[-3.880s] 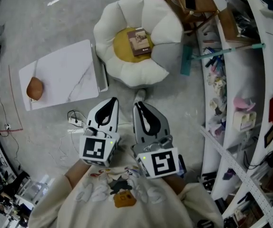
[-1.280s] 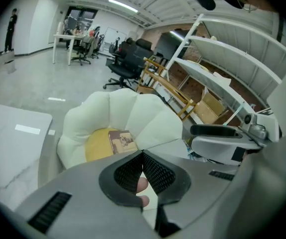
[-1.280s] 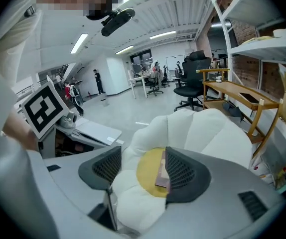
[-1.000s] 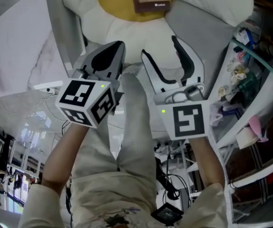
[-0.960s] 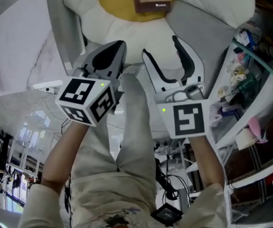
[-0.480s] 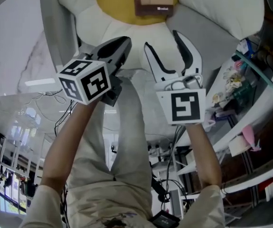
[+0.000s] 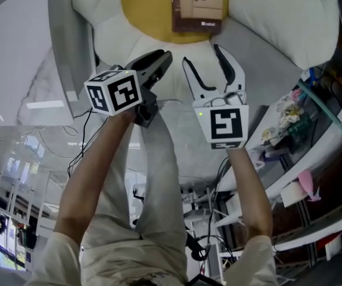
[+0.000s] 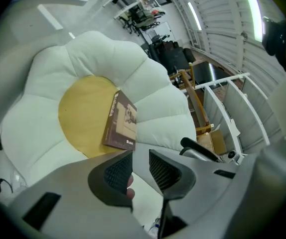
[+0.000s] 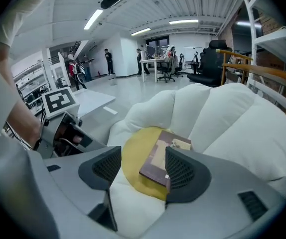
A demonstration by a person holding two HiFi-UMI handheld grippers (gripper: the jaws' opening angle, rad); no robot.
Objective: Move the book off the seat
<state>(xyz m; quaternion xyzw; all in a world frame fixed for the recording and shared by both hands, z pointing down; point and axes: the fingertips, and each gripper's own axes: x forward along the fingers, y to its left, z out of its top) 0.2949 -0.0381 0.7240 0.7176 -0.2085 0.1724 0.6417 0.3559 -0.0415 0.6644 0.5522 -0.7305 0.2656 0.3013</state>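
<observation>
Looks like the reach-in stage, nothing's been gripped yet. Starting at the left, the left gripper (image 7: 162, 58) is held over the near petal of the flower-shaped seat (image 7: 278, 16). Its fingers are only a little apart (they've just been opening) and nothing is caught between them. The right gripper (image 7: 204, 57) is held just beside it over the same petal, fingers spread wide and empty. The book (image 7: 198, 6) is framed in their gap but not touched.

The book is laid flat, cover up, on the right part of the seat's yellow centre (image 7: 144, 11), about at the petal on that side. The near short edge should probably be gone for with the wide right gripper. One finger gets pressed into the soft padding under that edge and the other brought down on the cover. It should be pinched well in so the cover isn't just peeled up.

The long axis is run straight from the near petal toward the seat's far side. The spine is turned toward the middle of the yellow centre, and the end with the small white print is pointed at the grippers.
</observation>
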